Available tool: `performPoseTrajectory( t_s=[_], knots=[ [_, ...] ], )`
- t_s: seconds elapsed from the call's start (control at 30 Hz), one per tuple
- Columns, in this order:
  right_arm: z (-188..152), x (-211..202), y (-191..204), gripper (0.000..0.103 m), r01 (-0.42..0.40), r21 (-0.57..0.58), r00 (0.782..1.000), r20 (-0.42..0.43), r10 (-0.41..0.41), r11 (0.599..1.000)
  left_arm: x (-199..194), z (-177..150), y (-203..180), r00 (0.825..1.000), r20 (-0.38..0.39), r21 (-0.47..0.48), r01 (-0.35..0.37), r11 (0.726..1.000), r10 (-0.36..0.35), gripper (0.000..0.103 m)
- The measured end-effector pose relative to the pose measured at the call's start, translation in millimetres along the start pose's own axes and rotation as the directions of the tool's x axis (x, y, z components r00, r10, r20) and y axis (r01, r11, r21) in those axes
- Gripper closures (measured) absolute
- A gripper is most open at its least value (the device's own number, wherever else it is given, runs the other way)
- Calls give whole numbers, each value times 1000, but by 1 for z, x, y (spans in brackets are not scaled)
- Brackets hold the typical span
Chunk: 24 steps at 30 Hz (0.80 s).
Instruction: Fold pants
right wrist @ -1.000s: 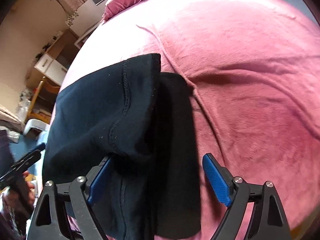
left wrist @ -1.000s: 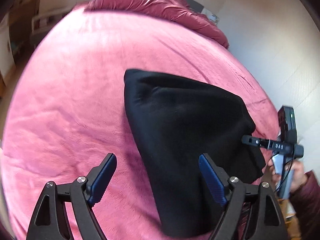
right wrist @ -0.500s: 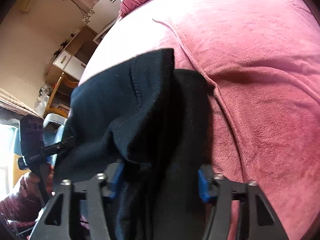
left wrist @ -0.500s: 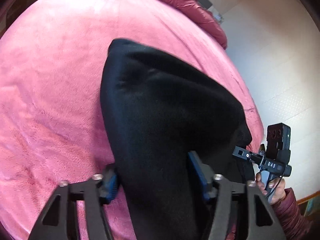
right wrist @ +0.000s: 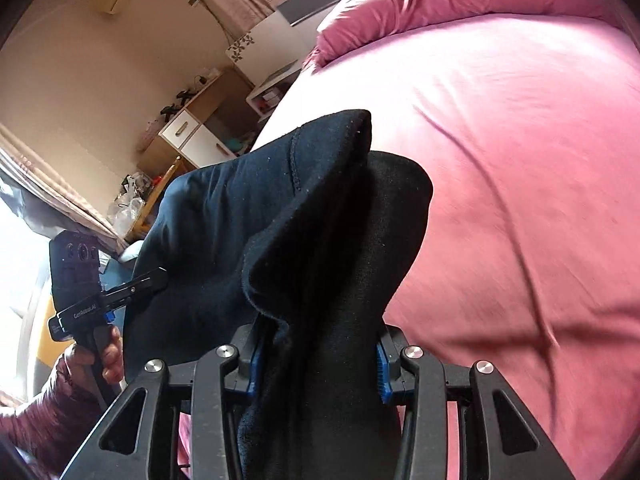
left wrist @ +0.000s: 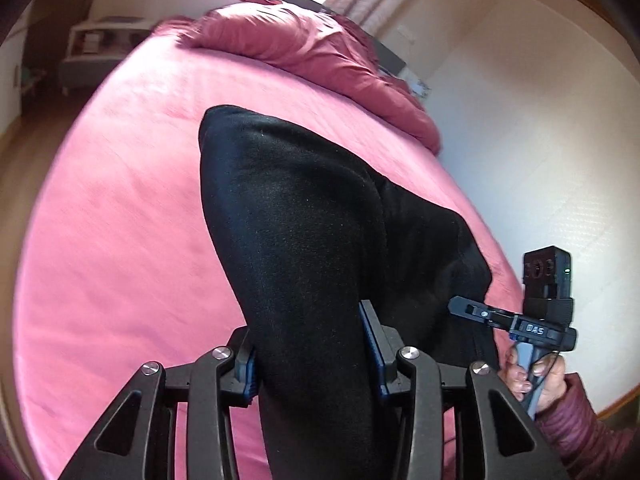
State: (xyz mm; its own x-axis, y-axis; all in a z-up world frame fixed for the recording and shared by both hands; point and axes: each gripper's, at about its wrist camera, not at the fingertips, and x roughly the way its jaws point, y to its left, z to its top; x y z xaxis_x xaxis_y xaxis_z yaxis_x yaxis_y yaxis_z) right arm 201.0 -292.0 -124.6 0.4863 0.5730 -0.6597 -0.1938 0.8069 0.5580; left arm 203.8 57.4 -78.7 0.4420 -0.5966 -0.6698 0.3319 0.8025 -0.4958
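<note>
Black pants point(left wrist: 304, 216) lie partly on a pink bed, their near end lifted. My left gripper point(left wrist: 310, 352) is shut on a thick bunch of the pants' near left part; the cloth fills the gap between its blue pads. My right gripper point(right wrist: 318, 360) is shut on the near right part of the pants point(right wrist: 320, 232), where a hem seam shows. The right gripper also shows in the left wrist view point(left wrist: 460, 306) at the cloth's right edge, and the left gripper shows in the right wrist view point(right wrist: 156, 276) at its left edge.
The pink bed cover point(left wrist: 120, 240) stretches far ahead, with a bunched pink duvet point(left wrist: 320, 52) at the head. A white wall point(left wrist: 540, 140) stands right of the bed. A wooden cabinet with white drawers point(right wrist: 192, 132) and clutter stand left of the bed.
Both grippers went from open over the pants to shut on the cloth. They have then lifted the near end, so the pants rise toward the cameras.
</note>
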Motion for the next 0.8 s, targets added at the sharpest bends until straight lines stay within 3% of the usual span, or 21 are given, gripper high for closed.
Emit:
performPoseTrajectory(
  t_s=[0.23, 0.3, 0.37, 0.53, 0.67, 0.8],
  knots=[
    [41, 88, 8, 60, 13, 11, 995, -100, -12, 1000, 28, 29, 57, 990, -41, -51, -139, 989, 137, 55],
    [38, 113, 3, 55, 68, 2, 988, -141, -67, 998, 50, 22, 76, 972, -97, -60, -219, 974, 213, 52],
    [33, 127, -4, 49, 89, 10, 983, -161, -87, 996, 60, 11, 84, 964, -107, -47, -250, 967, 244, 44],
    [29, 122, -4, 38, 114, 2, 983, -144, -113, 993, 56, 1, 84, 959, -64, -99, -280, 955, 275, 38],
    [27, 104, 14, 35, 193, -48, 975, -103, -197, 980, 33, -6, 66, 924, -5, -76, -381, 921, 382, 37],
    [24, 80, 37, 35, 268, -82, 962, -18, -271, 960, 10, -17, 44, 893, 71, -64, -440, 896, 444, 37]
  ],
)
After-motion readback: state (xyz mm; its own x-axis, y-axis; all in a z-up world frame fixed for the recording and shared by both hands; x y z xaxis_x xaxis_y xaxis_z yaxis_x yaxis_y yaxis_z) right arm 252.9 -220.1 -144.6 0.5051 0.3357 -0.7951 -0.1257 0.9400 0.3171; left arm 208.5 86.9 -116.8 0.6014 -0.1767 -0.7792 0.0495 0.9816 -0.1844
